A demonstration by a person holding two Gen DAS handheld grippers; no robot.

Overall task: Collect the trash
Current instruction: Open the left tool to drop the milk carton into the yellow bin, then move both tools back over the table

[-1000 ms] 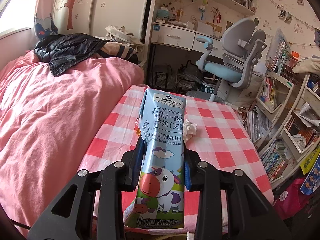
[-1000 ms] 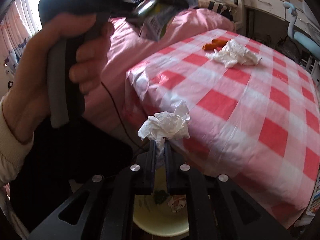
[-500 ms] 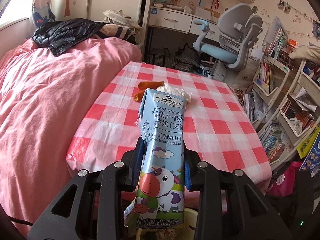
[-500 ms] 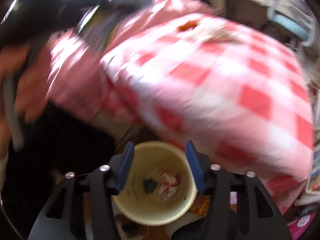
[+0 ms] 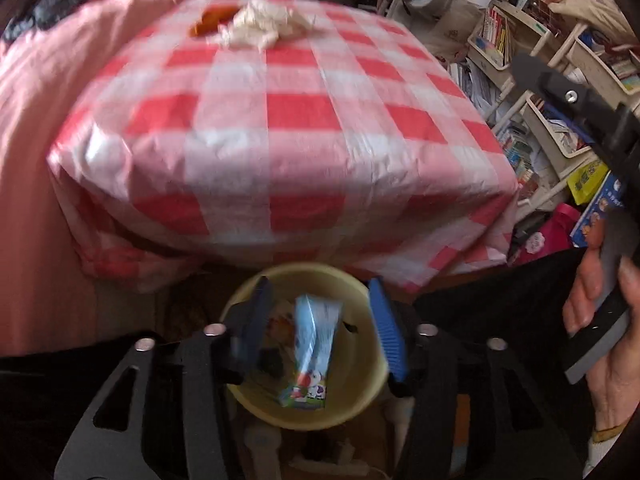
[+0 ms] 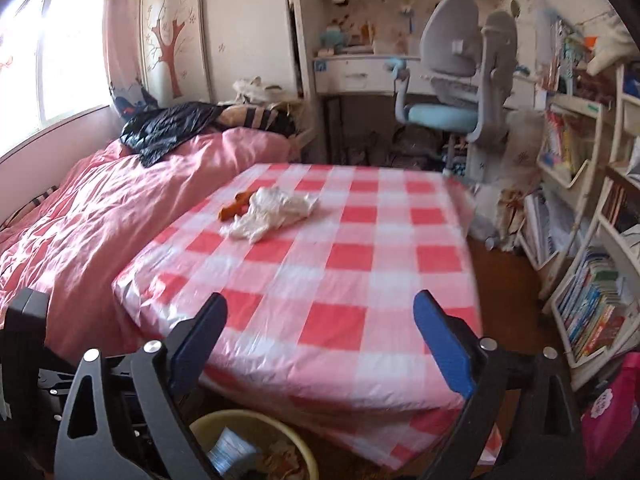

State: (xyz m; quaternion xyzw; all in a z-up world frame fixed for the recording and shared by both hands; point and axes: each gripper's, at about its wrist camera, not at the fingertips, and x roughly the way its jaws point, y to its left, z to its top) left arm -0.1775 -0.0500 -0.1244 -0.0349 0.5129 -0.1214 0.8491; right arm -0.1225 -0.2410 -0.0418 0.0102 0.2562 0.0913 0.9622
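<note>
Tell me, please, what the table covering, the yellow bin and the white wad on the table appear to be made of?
Table covering: probably thin plastic sheet, as it is glossy, with fine crinkles and shiny highlights at the near corner. Yellow bin: likely moulded plastic, with smooth, matte, even walls. White wad: seemingly tissue or thin paper, crumpled into soft, dull folds; blur leaves it open.

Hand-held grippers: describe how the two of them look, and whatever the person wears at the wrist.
Both are alike. The left hand-held gripper and the right hand-held gripper have black angular frames with slot cut-outs and silver screw heads, and their fingers carry blue ribbed pads. The grip held in the person's hand is black and grey. A thin bracelet and a pale cuff show at that wrist.
</note>
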